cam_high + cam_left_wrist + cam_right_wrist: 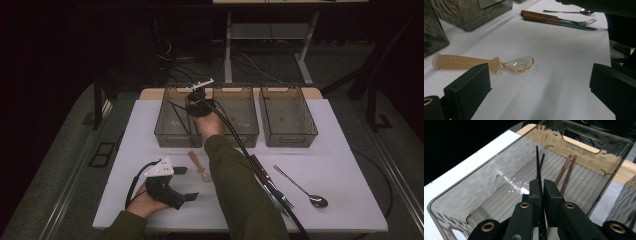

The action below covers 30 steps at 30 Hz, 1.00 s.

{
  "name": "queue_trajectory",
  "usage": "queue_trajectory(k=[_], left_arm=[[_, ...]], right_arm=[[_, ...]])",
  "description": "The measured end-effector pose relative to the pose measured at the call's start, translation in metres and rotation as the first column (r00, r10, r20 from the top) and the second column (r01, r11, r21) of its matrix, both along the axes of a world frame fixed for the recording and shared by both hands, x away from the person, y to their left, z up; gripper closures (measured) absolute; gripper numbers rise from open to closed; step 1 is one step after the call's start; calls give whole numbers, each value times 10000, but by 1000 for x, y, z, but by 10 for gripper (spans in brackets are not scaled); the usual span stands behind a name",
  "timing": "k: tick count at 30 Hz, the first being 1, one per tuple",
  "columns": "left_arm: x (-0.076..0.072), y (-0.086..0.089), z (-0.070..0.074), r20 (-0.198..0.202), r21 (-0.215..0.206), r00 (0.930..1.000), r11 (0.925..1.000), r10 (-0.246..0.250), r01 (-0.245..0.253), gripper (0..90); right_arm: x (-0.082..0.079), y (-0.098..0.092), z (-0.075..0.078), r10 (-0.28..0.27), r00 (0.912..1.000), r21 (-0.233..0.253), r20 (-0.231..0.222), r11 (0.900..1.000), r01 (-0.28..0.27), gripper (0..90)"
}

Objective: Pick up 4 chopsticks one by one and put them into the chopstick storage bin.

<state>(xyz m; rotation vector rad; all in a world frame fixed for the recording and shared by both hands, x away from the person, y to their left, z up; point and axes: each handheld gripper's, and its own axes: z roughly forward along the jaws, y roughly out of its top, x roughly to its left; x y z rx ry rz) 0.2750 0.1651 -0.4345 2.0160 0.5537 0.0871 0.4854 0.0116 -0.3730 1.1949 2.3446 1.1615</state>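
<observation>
My right gripper (197, 102) reaches over the left translucent bin (165, 136) at the back of the white table. In the right gripper view, the gripper (542, 185) is shut on a thin black chopstick (537, 167) that points down into the bin. A second black chopstick (542, 159) and two brown chopsticks (566, 171) lie on the bin floor. My left gripper (186, 183) rests open at the front left. Just beyond its jaws lies an orange translucent spoon (484, 63), also in the high view (199, 166).
Two more translucent bins stand at the back, middle (245, 139) and right (291, 139). A wood-handled knife and fork (554, 20) lie right of centre, partly under my right sleeve. A metal spoon (302, 189) lies at the front right.
</observation>
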Motion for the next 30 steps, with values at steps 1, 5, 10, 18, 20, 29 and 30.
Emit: queue_trajectory(k=[1,5,10,18,20,29,30], left_arm=[[0,0,0,6,12,10000,10000,-5,5,23],[0,0,0,3,23,10000,10000,5,-5,23],[1,1,0,13,35,10000,10000,3,-3,23],[1,1,-1,42,114,10000,9999,21,-21,23],[1,0,-1,29,113,10000,9999,33,-34,23],[2,0,-1,70,159,10000,9999,40,-41,23],[2,0,-1,50,133,10000,9999,58,-58,23]], right_arm=[[0,0,-1,30,10000,-9,-61,10000,-30,812],[1,-2,-1,111,9998,124,-170,9999,-109,658],[3,-7,2,448,9981,204,-425,9988,-439,540],[-11,-26,11,740,9969,415,-262,9965,-728,388],[-16,-34,13,894,9958,556,-201,9946,-882,353],[-39,-64,19,1256,9920,668,105,9898,-1261,189],[-43,-69,20,1364,9905,608,152,9887,-1371,186]])
